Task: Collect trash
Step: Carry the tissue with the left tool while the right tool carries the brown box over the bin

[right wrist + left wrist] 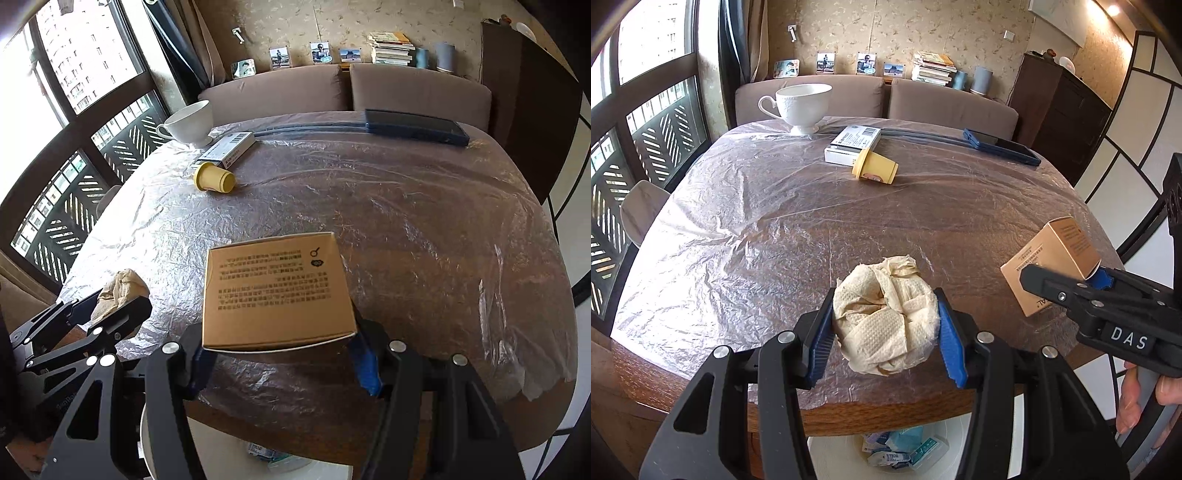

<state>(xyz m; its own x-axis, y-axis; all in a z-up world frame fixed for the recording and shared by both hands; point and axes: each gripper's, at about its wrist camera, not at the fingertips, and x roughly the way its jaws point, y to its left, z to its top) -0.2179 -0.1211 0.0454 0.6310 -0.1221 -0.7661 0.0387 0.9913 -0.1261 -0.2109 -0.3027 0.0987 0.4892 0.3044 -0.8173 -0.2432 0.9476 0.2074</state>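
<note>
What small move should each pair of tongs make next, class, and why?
Probably carry both loads back past the table edge and over the white bin below. The left tongs already clamp the crumpled tissue, the right tongs clamp the brown box, and the bin holds earlier trash.

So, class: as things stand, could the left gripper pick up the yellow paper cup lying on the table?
Probably not yet: the left gripper is shut on the crumpled tissue, so it is occupied, though the way to the yellow cup looks free.
</note>
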